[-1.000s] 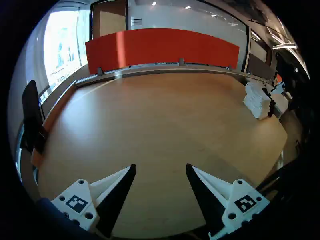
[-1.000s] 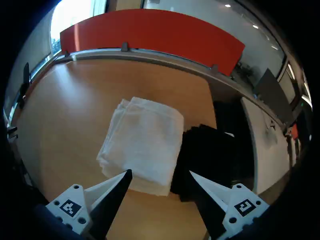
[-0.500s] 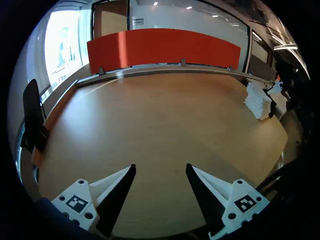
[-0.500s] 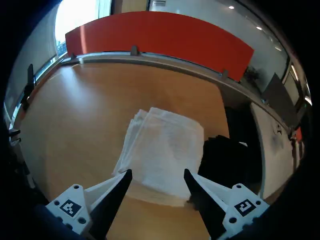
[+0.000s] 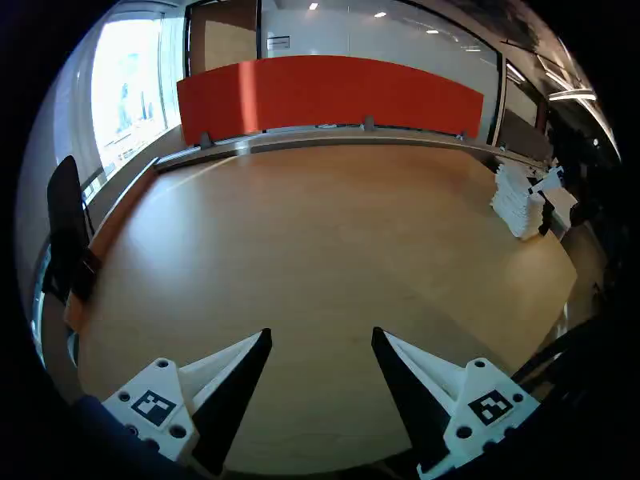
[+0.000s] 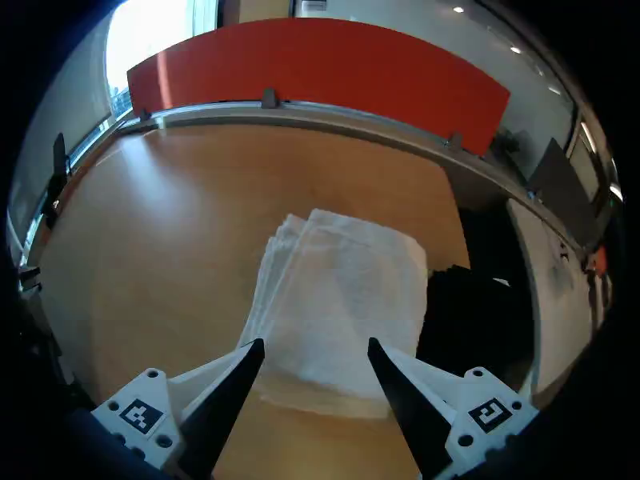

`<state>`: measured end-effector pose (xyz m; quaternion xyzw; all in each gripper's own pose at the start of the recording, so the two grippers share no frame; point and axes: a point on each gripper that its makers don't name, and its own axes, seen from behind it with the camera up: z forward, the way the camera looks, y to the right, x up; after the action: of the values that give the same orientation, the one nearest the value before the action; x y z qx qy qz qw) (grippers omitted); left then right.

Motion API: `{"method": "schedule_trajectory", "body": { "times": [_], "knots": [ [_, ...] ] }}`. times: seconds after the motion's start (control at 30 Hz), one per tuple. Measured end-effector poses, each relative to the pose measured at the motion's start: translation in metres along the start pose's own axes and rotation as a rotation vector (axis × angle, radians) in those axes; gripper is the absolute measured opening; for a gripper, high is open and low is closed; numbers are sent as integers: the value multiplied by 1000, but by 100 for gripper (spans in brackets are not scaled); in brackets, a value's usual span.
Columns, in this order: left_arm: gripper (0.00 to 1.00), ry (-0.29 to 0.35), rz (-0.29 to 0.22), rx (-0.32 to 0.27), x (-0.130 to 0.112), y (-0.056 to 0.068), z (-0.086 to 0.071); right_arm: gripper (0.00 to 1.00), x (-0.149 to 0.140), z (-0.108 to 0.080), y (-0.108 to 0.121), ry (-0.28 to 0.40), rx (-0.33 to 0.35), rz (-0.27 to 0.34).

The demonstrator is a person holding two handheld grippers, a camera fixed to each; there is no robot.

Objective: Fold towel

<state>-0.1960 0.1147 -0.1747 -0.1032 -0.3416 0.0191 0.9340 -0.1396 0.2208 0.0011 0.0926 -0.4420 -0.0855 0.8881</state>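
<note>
Only the top of the folded white towel stack (image 6: 348,300) should be pinched by the open, empty right gripper (image 6: 314,344). The left gripper (image 5: 321,332) is held open, empty too.

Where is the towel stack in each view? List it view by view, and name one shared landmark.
Left gripper view: towel stack at the far right, about mid-height.
Right gripper view: towel stack at centre, slightly below the middle.
Shared landmark: red partition, running across the top of both.
</note>
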Motion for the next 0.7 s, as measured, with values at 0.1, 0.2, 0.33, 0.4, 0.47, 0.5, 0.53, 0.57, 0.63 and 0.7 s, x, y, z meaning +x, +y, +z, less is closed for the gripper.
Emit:
{"method": "schedule_trajectory", "body": {
  "times": [0.1, 0.2, 0.33, 0.4, 0.47, 0.5, 0.53, 0.57, 0.63, 0.7],
  "knots": [
    [92, -1, 0, 2, -1, -1, 0, 100, -6, 5, -4, -12, 4, -1],
    [92, -2, 2, 4, -1, -2, -1, 100, -13, 9, -5, -26, 5, -4],
    [93, -4, 2, 8, -2, -4, -3, 100, -18, 13, -5, -37, 4, -4],
    [93, -6, 1, 9, -3, -5, -3, 100, -19, 14, -6, -39, 5, -2],
    [93, -7, 1, 11, -3, -6, -4, 100, -19, 15, -6, -41, 6, -1],
    [93, -7, 1, 11, -4, -6, -4, 100, -20, 15, -6, -43, 5, -2],
    [93, -8, 1, 11, -4, -6, -4, 100, -21, 15, -6, -45, 5, -3],
    [93, -8, 1, 12, -4, -6, -4, 100, -21, 15, -6, -46, 5, -4],
    [92, -8, 0, 12, -4, -6, -4, 100, -20, 14, -6, -42, 4, -7],
    [92, -8, -1, 11, -4, -6, -3, 100, -16, 12, -6, -33, 4, -8]
  ]
}}
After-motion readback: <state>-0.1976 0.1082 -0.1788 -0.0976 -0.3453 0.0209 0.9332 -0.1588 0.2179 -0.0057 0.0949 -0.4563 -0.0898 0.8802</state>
